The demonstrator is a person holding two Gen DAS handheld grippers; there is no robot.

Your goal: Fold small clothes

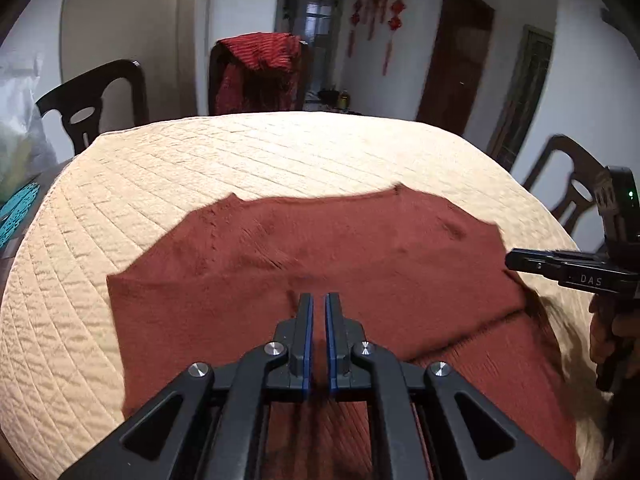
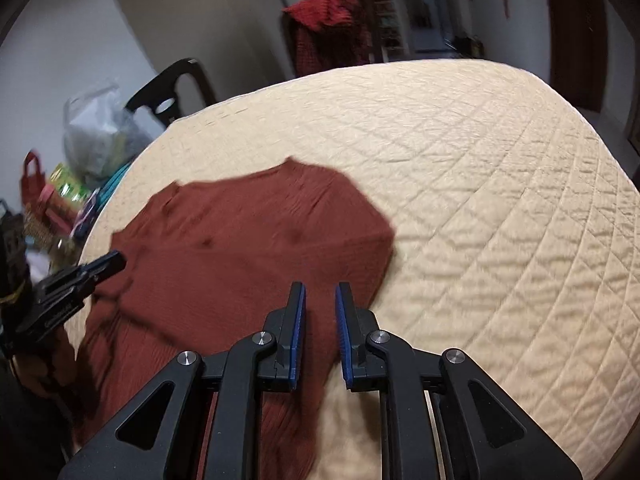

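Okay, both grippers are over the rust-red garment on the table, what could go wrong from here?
1. The left gripper is shut with no cloth visibly between its tips, so a lift may bring up nothing.
2. The right gripper stands slightly apart above the rust-red garment; whether it holds cloth is unclear.
3. The garment already has a fold ridge near its right side; dragging could bunch it on the quilted table cover.

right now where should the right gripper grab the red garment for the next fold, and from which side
Probably the garment's free right corner, approached from the bare quilt on that side. That edge lies flat, exposed and single-layered, with nothing crowding it. The right gripper hovers just short of it.
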